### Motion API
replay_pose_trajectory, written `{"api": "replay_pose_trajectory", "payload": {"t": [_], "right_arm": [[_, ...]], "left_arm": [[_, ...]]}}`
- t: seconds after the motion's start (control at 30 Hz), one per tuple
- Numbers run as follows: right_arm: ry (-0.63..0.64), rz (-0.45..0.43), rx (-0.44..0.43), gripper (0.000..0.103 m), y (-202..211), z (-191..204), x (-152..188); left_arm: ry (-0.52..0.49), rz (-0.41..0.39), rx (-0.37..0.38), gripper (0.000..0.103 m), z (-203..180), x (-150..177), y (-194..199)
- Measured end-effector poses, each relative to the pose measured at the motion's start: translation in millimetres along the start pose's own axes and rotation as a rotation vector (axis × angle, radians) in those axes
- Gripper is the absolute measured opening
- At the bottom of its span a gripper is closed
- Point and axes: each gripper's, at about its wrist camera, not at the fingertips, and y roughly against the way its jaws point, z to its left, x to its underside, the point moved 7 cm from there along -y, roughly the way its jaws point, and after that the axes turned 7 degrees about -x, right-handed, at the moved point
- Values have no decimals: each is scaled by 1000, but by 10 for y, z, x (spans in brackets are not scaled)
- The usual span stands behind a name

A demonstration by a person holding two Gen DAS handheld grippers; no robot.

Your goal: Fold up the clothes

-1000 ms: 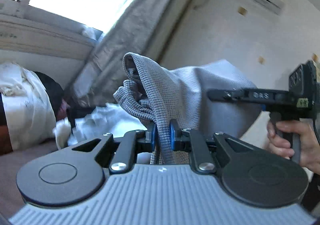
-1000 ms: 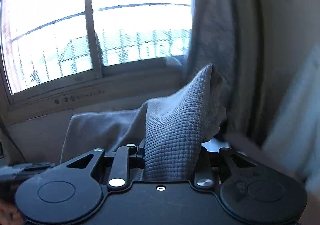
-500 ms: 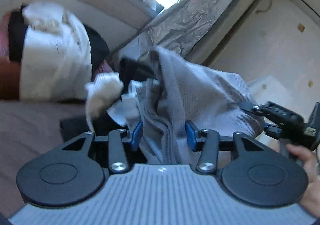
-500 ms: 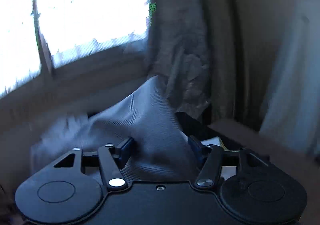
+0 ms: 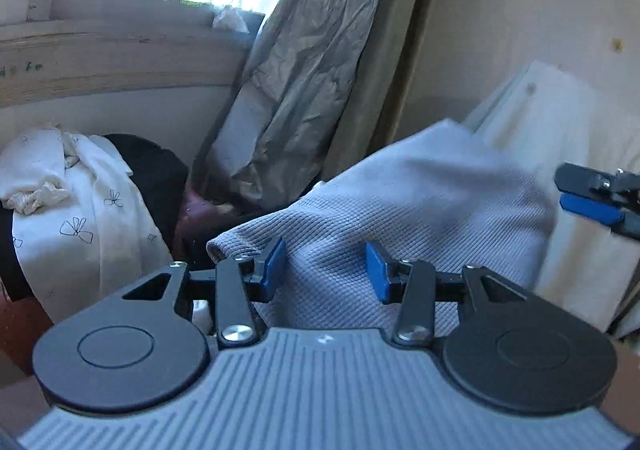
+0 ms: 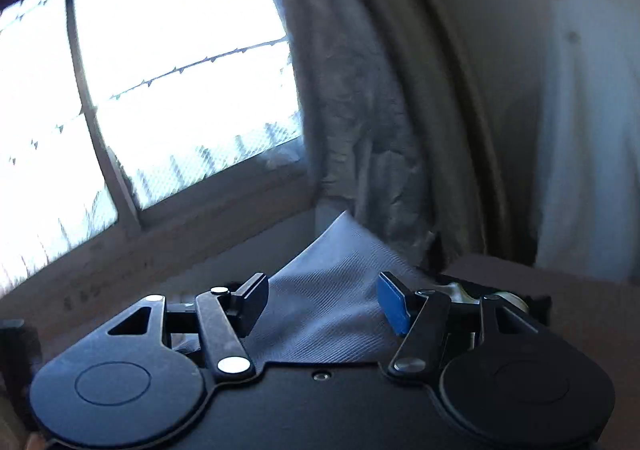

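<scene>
A: Item one, left claw (image 5: 325,265). State?

B: Fingers spread apart. The grey waffle-knit garment (image 5: 400,206) lies in the gap between them and drapes forward and to the right; neither blue pad (image 5: 274,262) presses on it.

A: Item two, right claw (image 6: 322,300)?

B: Also spread wide. The same garment (image 6: 332,314) rises in a peak between its fingers, unclamped. In the left wrist view this claw's tips show at the far right, just beyond the cloth's edge.

A: Step in hand?

B: By my reading, the cloth has been let go so it can settle for a fold. To do it well: draw both claws straight back out of the fabric so no pad snags the knit, let it drop flat, then take hold again at two matching corners, not in the bunched middle.

A: Garment, appearance?

B: Pale grey, fine gridded weave, a rolled hem to the left of the left claw. Soft and limp; blurred at its far edge.

A: Surroundings?

B: White flower-print cloth (image 5: 80,210) well to the left of the left claw, curtain (image 5: 304,62) ahead, window (image 6: 160,90) ahead-left of the right claw.
</scene>
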Motion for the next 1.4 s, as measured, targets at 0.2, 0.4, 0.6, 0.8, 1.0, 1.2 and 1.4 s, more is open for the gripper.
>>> {"api": "replay_pose_trajectory", "payload": {"t": [0.2,0.4,0.6,0.8,1.0,1.2,1.4], "right_arm": [[-27,93,271,64,-634,-660,174],[-59,59,277,65,-676,-785,322],[-123,140,300,80,-100,-295,554],[-187,222,323,81,482,200,786],[-219,242,332,87,1098,771,1130],[-114,248,447,88,1420,1095,1293],[-28,229,495,90,1548,1304,1261]], "left_arm": [[-147,38,84,47,-141,31,-105],[-159,94,67,49,-152,46,-189],[-257,114,40,97,-209,171,489],[-177,177,16,97,-45,436,1109],[-291,275,-50,97,-186,931,1662],[-431,261,-23,98,-351,1175,2210],[-437,266,-64,102,-372,1249,2263]]}}
